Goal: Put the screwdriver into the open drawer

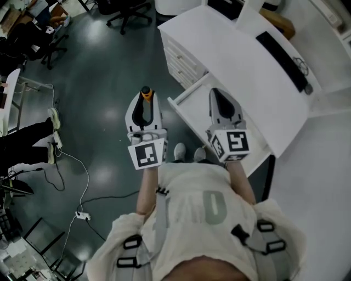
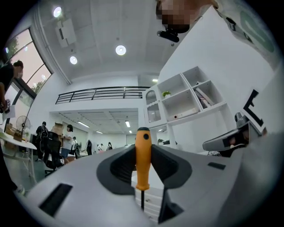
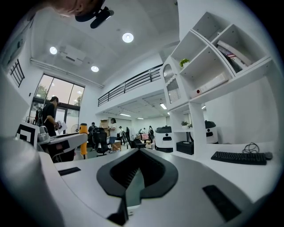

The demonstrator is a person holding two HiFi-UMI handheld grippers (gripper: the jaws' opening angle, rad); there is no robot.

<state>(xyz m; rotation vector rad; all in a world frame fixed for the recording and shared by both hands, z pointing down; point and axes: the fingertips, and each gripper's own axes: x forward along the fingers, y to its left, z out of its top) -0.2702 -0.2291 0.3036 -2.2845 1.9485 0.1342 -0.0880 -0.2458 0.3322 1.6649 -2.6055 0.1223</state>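
Observation:
An orange-handled screwdriver stands upright between the jaws of my left gripper, which is shut on its handle. In the left gripper view the handle fills the gap between the pads and the thin shaft points down. This gripper hovers over the dark floor just left of the open white drawer. My right gripper is held over the drawer; its jaws look shut with nothing between them. The right gripper view shows the screwdriver at its left.
The drawer juts from a white desk that carries a black keyboard. Closed drawers sit beside it. On the floor lie cables and a power strip; a person's legs and office chairs are further off.

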